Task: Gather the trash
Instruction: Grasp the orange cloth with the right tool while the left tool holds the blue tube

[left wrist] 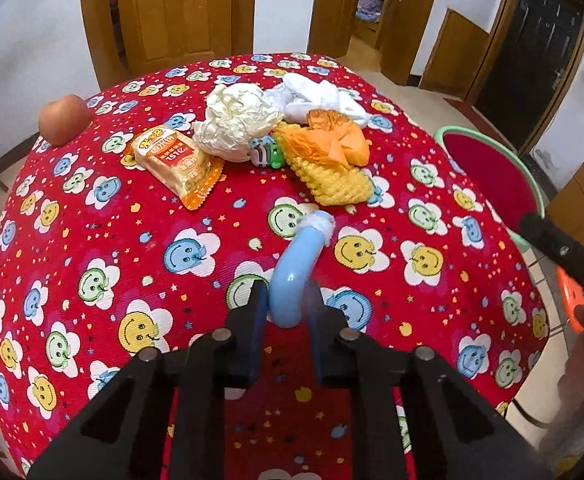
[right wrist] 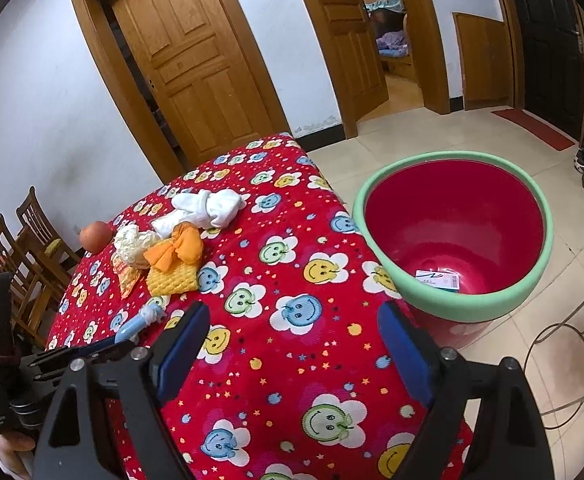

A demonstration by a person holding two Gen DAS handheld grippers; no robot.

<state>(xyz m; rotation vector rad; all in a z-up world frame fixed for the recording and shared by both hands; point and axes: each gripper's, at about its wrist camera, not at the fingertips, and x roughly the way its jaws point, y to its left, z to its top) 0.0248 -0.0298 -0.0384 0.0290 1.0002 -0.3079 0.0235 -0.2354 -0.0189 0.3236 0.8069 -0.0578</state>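
Red bin [right wrist: 452, 220] with green rim holds one printed card [right wrist: 438, 279].

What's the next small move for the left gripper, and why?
Probably lift and carry it right toward the bin: the left gripper looks shut on the blue curved piece, whose far end rests on the tablecloth. The right gripper is open, empty.

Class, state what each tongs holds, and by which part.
Left tongs grip the blue curved handle at its near end; right tongs hold nothing.
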